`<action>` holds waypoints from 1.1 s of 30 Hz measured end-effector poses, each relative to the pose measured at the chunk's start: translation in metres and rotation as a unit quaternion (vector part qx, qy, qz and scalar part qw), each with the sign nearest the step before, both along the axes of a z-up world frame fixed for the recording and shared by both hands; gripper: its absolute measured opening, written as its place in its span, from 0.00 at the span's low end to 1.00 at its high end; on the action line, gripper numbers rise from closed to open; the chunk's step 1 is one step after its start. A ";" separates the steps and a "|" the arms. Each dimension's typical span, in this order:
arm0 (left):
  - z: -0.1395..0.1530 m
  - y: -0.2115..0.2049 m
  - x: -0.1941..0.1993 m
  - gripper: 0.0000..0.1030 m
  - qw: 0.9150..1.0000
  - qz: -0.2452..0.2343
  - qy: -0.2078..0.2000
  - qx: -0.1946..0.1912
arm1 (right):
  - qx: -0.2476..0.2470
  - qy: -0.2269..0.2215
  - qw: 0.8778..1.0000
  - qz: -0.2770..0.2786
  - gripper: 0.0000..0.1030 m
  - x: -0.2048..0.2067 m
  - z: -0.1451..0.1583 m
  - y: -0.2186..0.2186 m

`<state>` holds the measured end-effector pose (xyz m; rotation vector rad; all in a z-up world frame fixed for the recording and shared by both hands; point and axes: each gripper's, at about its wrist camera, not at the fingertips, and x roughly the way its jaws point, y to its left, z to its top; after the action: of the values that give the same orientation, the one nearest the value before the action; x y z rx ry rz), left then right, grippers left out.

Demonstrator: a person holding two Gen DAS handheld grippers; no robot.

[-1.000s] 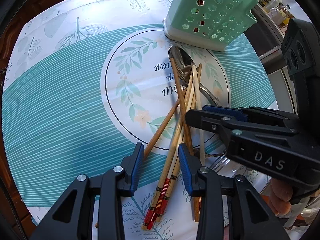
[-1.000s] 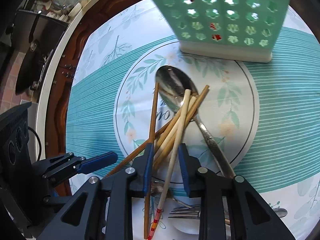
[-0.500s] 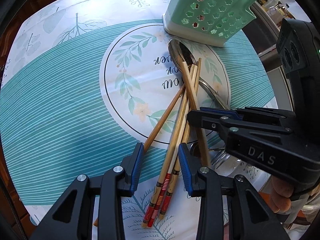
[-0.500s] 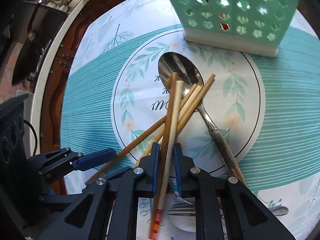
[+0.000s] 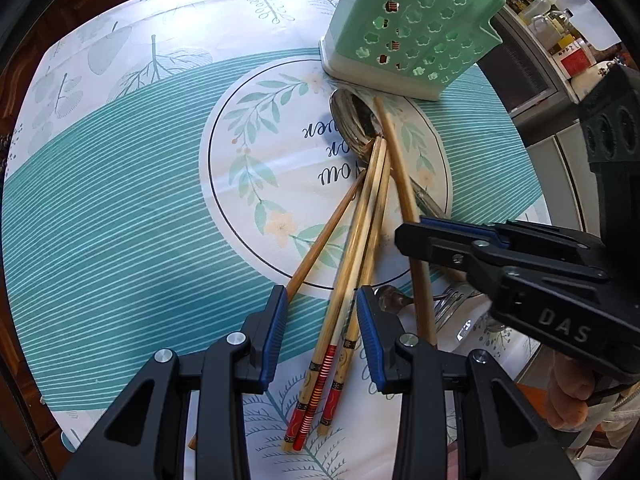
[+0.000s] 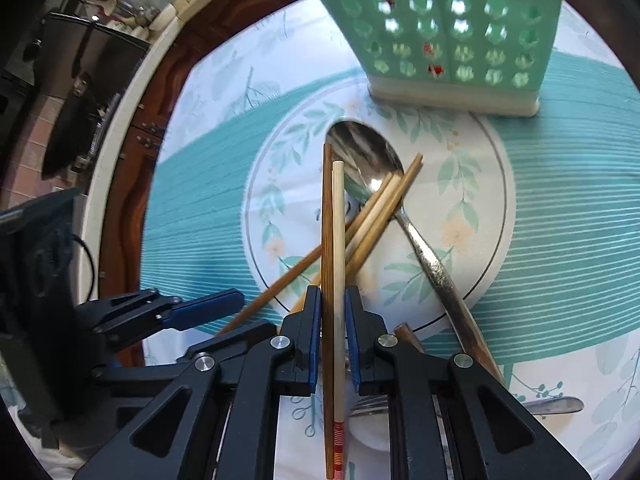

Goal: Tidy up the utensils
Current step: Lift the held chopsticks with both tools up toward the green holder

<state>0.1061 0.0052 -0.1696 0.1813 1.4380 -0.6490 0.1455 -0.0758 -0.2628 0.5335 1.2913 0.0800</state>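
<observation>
My right gripper (image 6: 333, 312) is shut on two chopsticks (image 6: 333, 240), one brown and one pale, lifted and pointing toward the green utensil holder (image 6: 452, 32). It shows from the side in the left wrist view (image 5: 416, 236), with a held chopstick (image 5: 404, 192) crossing the pile. My left gripper (image 5: 321, 316) is open and empty, its fingers either side of several loose chopsticks (image 5: 352, 272) lying on the table. A large metal spoon (image 6: 372, 164) lies under the chopsticks near the holder (image 5: 412, 28).
A teal and white patterned tablecloth (image 5: 120, 200) covers the round table. A fork (image 5: 452, 300) and another spoon (image 6: 556, 404) lie near the front edge. The table's wooden rim (image 6: 120, 200) is at left. Jars stand off the table (image 5: 560, 28).
My right gripper closed on two chopsticks and lifted them off the pile, turning them toward the holder. My left gripper stayed open and barely moved.
</observation>
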 end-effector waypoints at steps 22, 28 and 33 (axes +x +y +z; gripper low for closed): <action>0.090 -0.022 0.026 0.33 0.996 0.000 -0.073 -0.055 | -0.076 -0.254 0.963 -0.045 0.11 -0.034 0.175 -0.036; 0.144 -0.035 0.052 0.33 0.989 0.017 -0.127 -0.073 | -0.098 -0.329 0.937 -0.066 0.11 -0.011 0.247 -0.063; 0.171 -0.048 0.078 0.33 0.984 0.039 -0.162 -0.067 | -0.134 -0.379 0.911 -0.096 0.11 0.016 0.299 -0.089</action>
<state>0.1842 -0.0431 0.0016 0.1186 1.0787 -0.6187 0.1616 -0.1649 0.0364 0.3333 0.4724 -0.0538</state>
